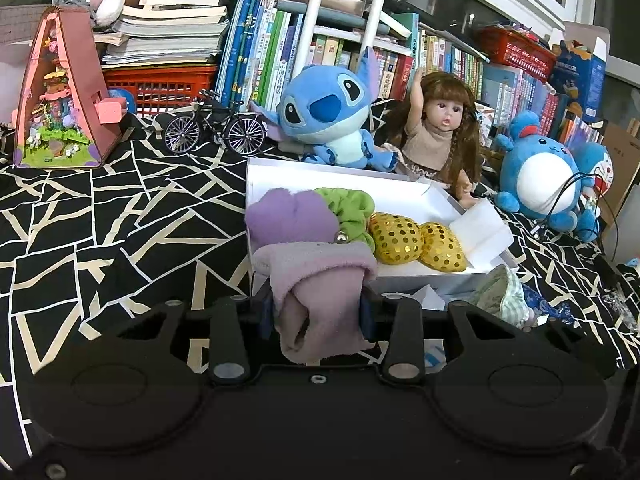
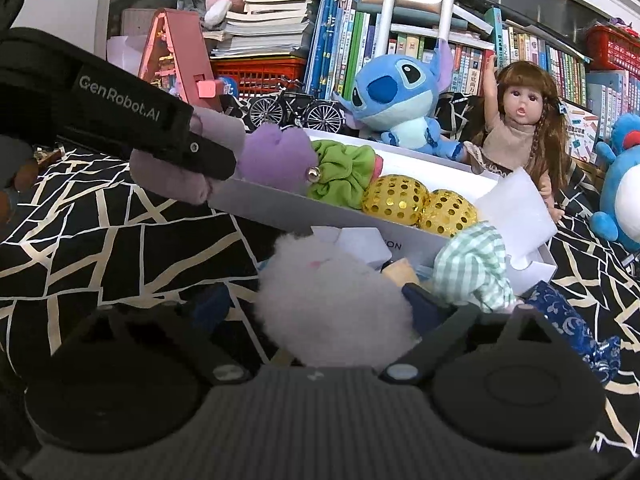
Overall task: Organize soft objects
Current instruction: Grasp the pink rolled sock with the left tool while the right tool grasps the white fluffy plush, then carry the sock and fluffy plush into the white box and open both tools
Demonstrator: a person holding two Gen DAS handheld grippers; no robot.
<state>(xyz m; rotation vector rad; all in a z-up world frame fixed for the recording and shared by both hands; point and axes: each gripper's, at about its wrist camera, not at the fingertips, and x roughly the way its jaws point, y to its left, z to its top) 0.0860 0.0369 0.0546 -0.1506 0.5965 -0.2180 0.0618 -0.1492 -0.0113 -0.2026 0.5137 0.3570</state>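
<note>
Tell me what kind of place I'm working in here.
Most likely a child's bedroom or playroom at home. A long row of children's books lines the back, plush toys and a doll sit in front of them, and the work surface is a patterned black-and-white cloth.

Fuzzy pale-pink cloth, glittering gold sequined pouches, smooth white cardboard box, matt patterned bedsheet.

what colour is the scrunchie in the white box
Lime green; the scrunchie shows best in the right wrist view, lying inside the white box.
</note>
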